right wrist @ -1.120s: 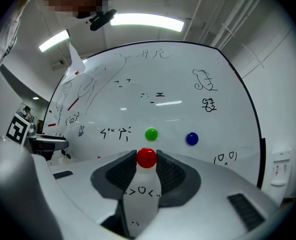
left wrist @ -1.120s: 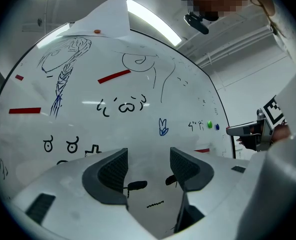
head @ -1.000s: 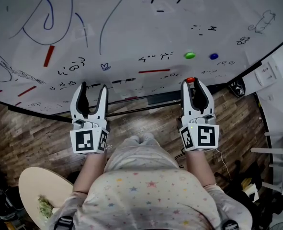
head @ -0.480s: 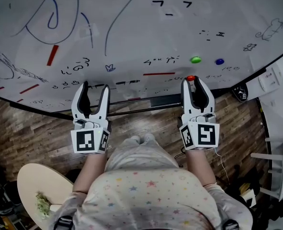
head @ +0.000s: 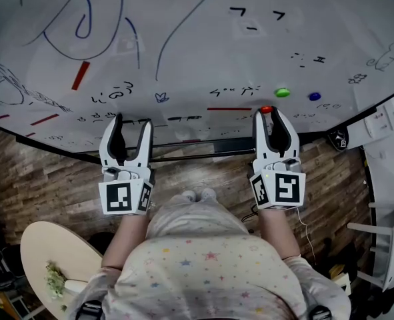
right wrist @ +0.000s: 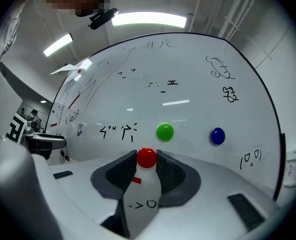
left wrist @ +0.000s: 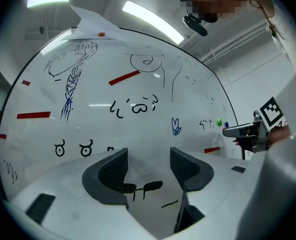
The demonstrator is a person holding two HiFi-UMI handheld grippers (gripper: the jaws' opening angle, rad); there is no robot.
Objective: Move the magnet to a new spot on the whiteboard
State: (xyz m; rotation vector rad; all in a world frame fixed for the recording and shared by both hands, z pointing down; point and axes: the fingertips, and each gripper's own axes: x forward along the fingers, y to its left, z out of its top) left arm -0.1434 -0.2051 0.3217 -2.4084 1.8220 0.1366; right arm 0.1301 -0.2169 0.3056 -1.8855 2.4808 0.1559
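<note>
A small round red magnet [head: 266, 110] sits pinched between the tips of my right gripper [head: 266, 115], at the lower part of the whiteboard [head: 183, 45]. In the right gripper view the red magnet [right wrist: 146, 157] fills the gap of the right gripper [right wrist: 146, 160]; whether it touches the board I cannot tell. A green magnet [right wrist: 165, 131] and a blue magnet [right wrist: 217, 136] stick on the board just beyond it. My left gripper [head: 131, 122] stands open and empty before the board, over black scribbles; its jaws are wide apart in the left gripper view [left wrist: 149, 159].
The green magnet [head: 283, 93] and blue magnet [head: 315, 97] lie up and right of the red one. A dark ledge [head: 203, 153] runs under the board. A round beige table [head: 47, 259] stands at lower left, white furniture [head: 391, 179] at right, on a wooden floor [head: 43, 185].
Both grippers have kept their stance. Relative to the board, the right gripper with the red magnet has come closer to the green magnet's height and sits further to its left.
</note>
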